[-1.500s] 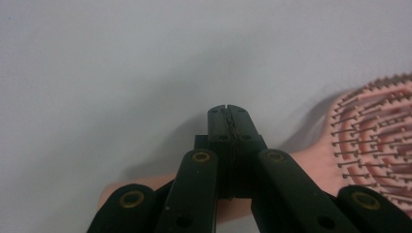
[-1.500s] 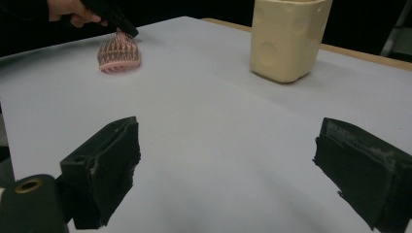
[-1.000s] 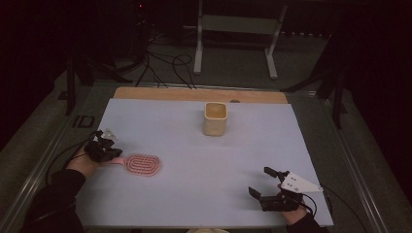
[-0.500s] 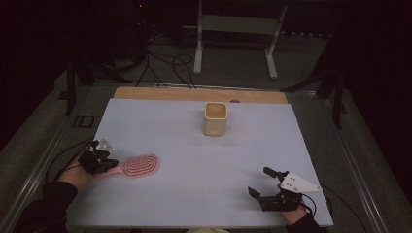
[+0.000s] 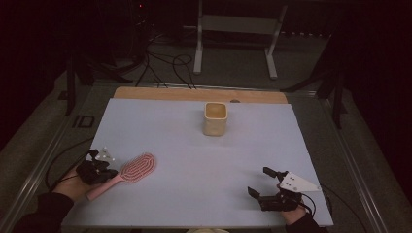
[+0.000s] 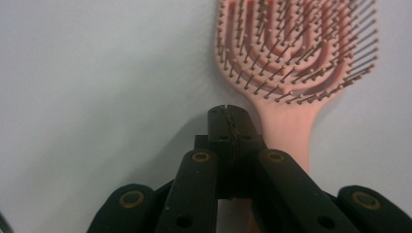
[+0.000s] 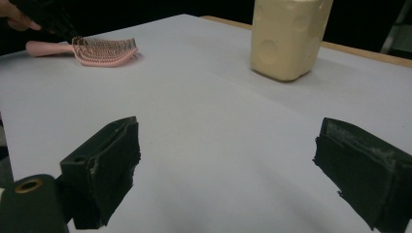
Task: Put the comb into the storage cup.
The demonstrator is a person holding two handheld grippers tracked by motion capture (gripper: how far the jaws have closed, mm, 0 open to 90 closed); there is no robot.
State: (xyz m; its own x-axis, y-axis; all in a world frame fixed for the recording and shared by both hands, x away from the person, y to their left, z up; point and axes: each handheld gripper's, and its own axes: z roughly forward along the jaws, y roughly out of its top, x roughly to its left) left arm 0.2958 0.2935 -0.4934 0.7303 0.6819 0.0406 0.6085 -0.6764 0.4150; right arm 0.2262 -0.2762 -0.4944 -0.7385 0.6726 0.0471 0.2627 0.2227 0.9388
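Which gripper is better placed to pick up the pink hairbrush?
Left. The left gripper sits at the hairbrush handle, jaws shut beside it. The right gripper rests open across the table.

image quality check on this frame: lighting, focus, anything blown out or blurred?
High view: dim overall, surroundings near black, the lit table readable, the pink hairbrush and cream cup soft but distinct. Left gripper view: brush bristles sharp, the left gripper close and slightly soft, a soft shadow beside it. Right gripper view: the right gripper near jaws blurred, cup bright but not clipped.
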